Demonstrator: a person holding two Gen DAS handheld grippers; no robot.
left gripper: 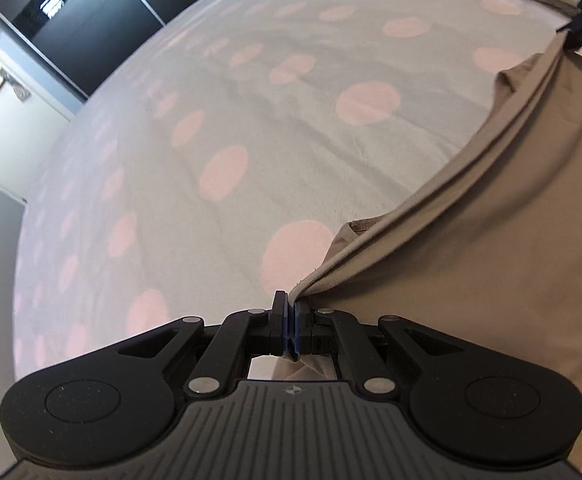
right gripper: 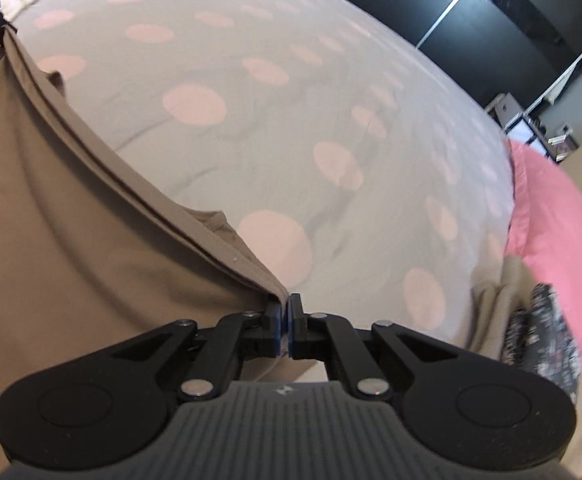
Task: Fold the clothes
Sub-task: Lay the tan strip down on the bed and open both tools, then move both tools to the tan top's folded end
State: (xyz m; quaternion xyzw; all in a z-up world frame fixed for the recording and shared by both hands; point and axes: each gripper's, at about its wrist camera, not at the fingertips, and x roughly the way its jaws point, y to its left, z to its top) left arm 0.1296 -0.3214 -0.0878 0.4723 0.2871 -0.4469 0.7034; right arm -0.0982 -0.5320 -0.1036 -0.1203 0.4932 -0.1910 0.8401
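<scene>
Both claws, left gripper (left gripper: pixel 289 312) and right gripper (right gripper: pixel 285 314), are clamped on opposite corners of the tan garment (left gripper: pixel 471 260), which we hold stretched above the dotted bedsheet (left gripper: pixel 211 120); beyond lie a pink pillow (right gripper: pixel 551 216) and dark patterned clothing (right gripper: pixel 539 332).

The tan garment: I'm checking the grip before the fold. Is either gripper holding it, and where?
Both hold the tan garment: left gripper and right gripper each clamp one end of its stretched edge.
</scene>
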